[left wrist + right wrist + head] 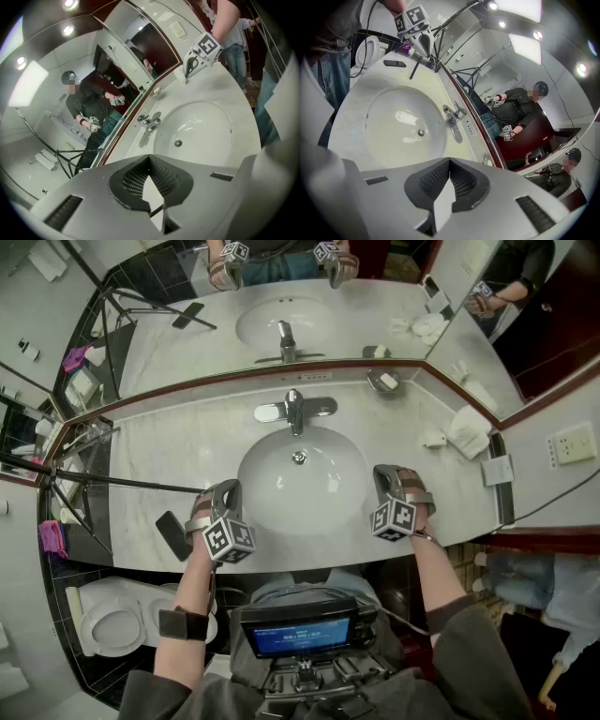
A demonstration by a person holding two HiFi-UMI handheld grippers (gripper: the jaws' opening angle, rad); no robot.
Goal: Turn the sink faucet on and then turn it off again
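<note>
**A:** Head view first. Where does everything stand?

**B:** The faucet [294, 411] is at the far rim of the sink [261, 482], and no water shows. The left gripper [228, 489] and the right gripper [386, 474] sit at the near rim, one on each side of the bowl. Both are well apart from the faucet. A phone [172, 534] lies on the counter just beside the left gripper.

**A:** Hazards from here?

**B:** I'd judge two. A sideways swing of the left hand could knock the phone. The reach across the bowl is long, so a tip could land beside the handle and not on it.

**A:** Left gripper view?

**B:** Its jaws are clenched with nothing between them. This view adds the faucet's side profile, with the spout over the bowl, and the drain [178, 143]. The phone is out of it.

**A:** Right gripper view?

**B:** Those jaws are closed as well, and empty. It shows the faucet from the opposite side, with the phone beyond the bowl near the left gripper. Only these two views show how the pads meet. Only the head view shows both grippers against the sink at once.

**A:** Any risk from the closed jaws?

**B:** Likely. Closed tips pushing on smooth chrome may slip off. Too hard a push could open the flow fully and splash the counter.
</note>
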